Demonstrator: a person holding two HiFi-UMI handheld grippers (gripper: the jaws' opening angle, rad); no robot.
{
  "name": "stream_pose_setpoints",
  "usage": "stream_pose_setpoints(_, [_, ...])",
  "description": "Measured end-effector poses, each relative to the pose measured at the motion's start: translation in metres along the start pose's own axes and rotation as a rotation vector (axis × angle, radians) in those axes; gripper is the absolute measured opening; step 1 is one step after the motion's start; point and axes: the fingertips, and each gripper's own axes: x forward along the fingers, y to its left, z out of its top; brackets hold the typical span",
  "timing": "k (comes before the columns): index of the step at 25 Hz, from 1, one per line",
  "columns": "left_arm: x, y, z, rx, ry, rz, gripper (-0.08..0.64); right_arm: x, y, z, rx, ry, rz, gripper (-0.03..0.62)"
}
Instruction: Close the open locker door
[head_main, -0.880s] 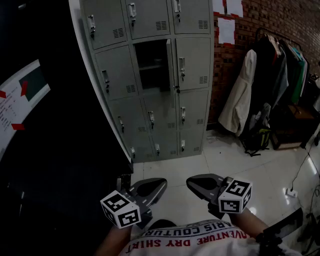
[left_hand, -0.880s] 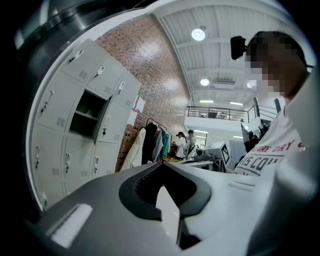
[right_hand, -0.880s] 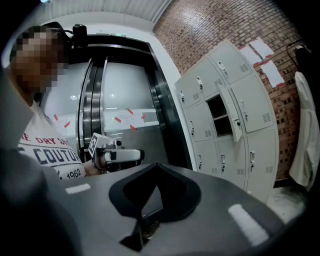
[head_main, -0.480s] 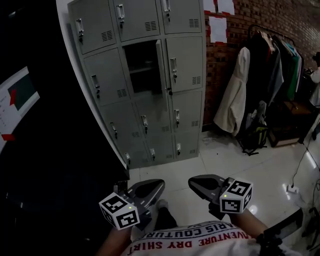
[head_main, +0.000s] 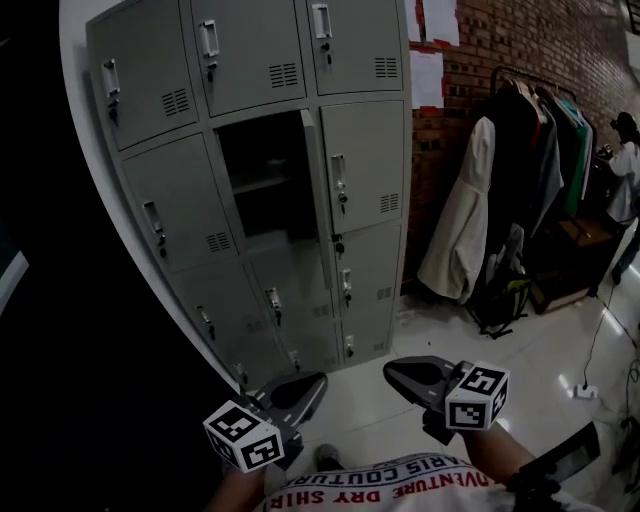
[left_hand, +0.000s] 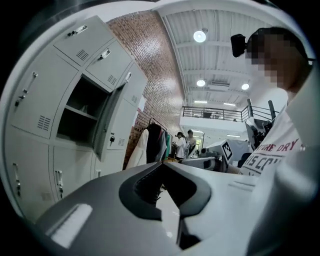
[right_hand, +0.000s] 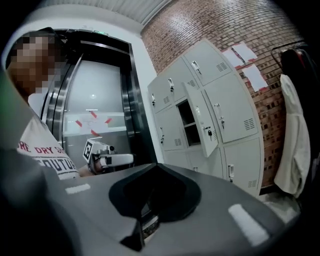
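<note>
On glossy tile floor (head_main: 545, 350), grey lockers (head_main: 365, 160)

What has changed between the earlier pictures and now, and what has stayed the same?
The person has walked closer to the lockers: they now fill more of the head view and sit further left. Nothing was taken hold of or let go. The open locker door stays open. The left gripper and right gripper stay low by the body, fingers shut and empty.
</note>
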Motion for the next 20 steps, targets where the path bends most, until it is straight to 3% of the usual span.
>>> stream_pose_setpoints(5, [0.028, 0.09, 0.046, 0.064, 0.015, -0.027, 0.005, 0.072, -0.072, 0.06, -0.087, -0.01, -0.071, -0.005])
stream_pose_setpoints(11, [0.041, 0.184, 0.096, 0.068, -0.002, -0.048, 0.005, 0.14, -0.134, 0.116, -0.12, -0.042, -0.139, -0.005])
stream_pose_setpoints(20, [0.061, 0.261, 0.118, 0.046, 0.003, -0.087, 0.005, 0.188, -0.196, 0.166, -0.185, -0.061, -0.239, -0.005])
